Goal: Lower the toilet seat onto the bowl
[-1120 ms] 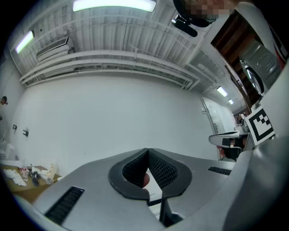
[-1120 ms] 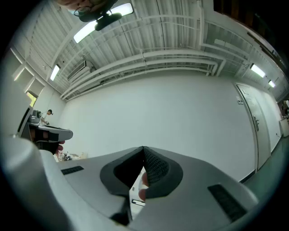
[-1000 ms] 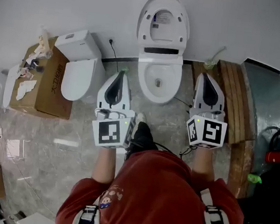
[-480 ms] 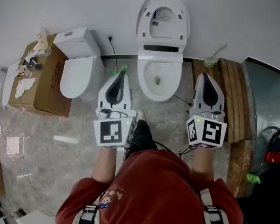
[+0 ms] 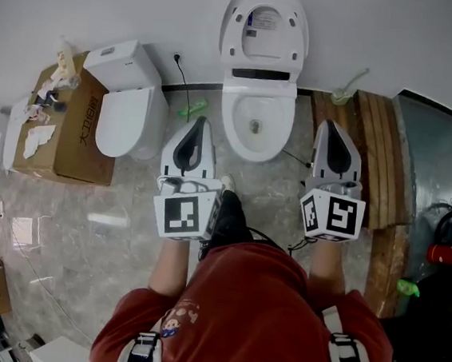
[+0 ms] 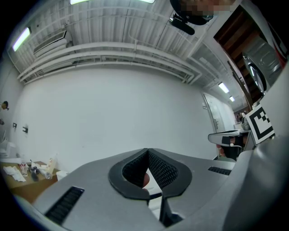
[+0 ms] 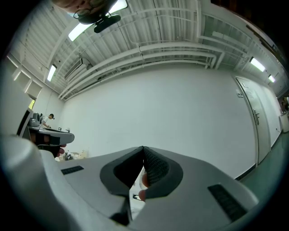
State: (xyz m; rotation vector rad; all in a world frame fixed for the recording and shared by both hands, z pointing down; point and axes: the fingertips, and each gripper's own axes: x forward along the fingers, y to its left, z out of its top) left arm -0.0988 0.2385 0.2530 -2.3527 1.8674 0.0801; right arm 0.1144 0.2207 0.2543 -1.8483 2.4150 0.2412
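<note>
The white toilet stands against the wall with its seat and lid (image 5: 265,28) raised upright above the open bowl (image 5: 255,127). My left gripper (image 5: 200,120) is held left of the bowl, short of its rim, with its jaws shut and empty. The right gripper (image 5: 329,123) hovers right of the bowl, also shut with nothing in it. Neither touches the toilet. In the left gripper view the left gripper's (image 6: 147,150) tips meet against the bare white wall. In the right gripper view the right gripper's (image 7: 143,147) tips meet the same way.
A second toilet (image 5: 126,101) with its lid down stands to the left, beside a cardboard box (image 5: 74,132) with clutter on top. Wooden planks (image 5: 377,152) lie on the floor to the right. The person's black shoe (image 5: 229,217) is between the grippers.
Both grippers have come a little lower and nearer the person, so the toilet sits slightly higher in the head view. Their jaws stay shut and the seat stays up.
</note>
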